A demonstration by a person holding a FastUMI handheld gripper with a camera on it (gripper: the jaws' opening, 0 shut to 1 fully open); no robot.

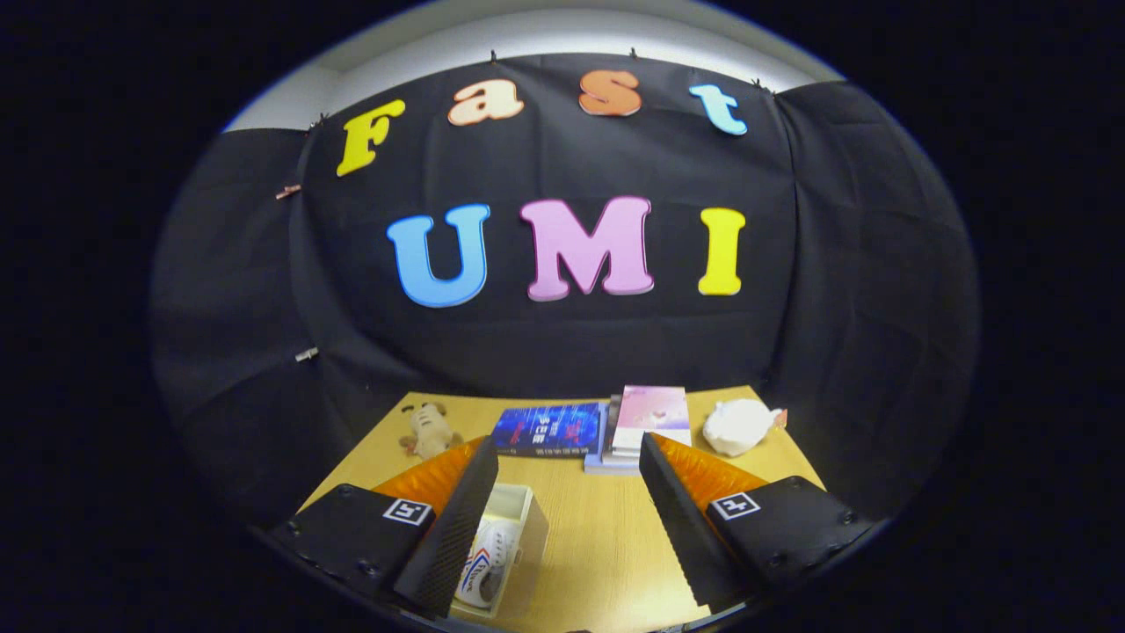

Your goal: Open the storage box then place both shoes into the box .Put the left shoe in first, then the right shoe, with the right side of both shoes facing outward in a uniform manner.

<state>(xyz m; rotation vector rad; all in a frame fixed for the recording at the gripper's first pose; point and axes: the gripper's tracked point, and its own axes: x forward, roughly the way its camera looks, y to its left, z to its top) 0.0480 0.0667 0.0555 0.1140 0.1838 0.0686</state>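
My gripper point(567, 442) stands open above the wooden table point(606, 536), fingers wide apart with nothing between the pads. A cream storage box point(526, 527) sits low on the table right beside my left finger point(457, 527), which covers its left part. The box's top looks open toward me. Inside it lies a white shoe point(486, 563) with a blue and red mark on its side. I cannot tell whether a second shoe is in there.
Beyond the fingers, along the table's far edge, lie a tan plush dog point(428, 431), a blue book point(547, 429), a stack of books with a pink cover point(649, 420) and a white plush toy point(740, 425). Black cloth walls close in behind.
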